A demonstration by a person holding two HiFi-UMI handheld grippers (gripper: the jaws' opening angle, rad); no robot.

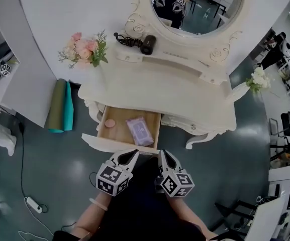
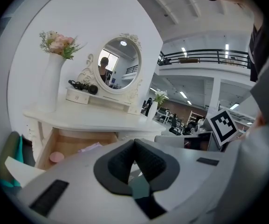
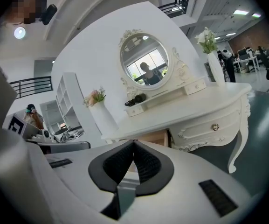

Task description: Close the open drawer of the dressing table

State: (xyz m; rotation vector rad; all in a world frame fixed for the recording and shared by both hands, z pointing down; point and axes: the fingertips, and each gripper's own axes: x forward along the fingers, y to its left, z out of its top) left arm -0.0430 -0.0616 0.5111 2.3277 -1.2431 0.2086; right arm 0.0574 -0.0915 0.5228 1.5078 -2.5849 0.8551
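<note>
The white dressing table stands ahead with its left drawer pulled out. In the drawer's wooden tray lie a pink round item and a purple packet. My left gripper and right gripper hover side by side just in front of the drawer's white front panel, not touching it. Both are shut with nothing between the jaws. In the left gripper view the left gripper points at the open drawer. In the right gripper view the right gripper faces the table.
A vase of pink flowers, a hair dryer and an oval mirror stand on the table, with white flowers at its right end. Rolled green mats lean at the left. A power strip lies on the floor.
</note>
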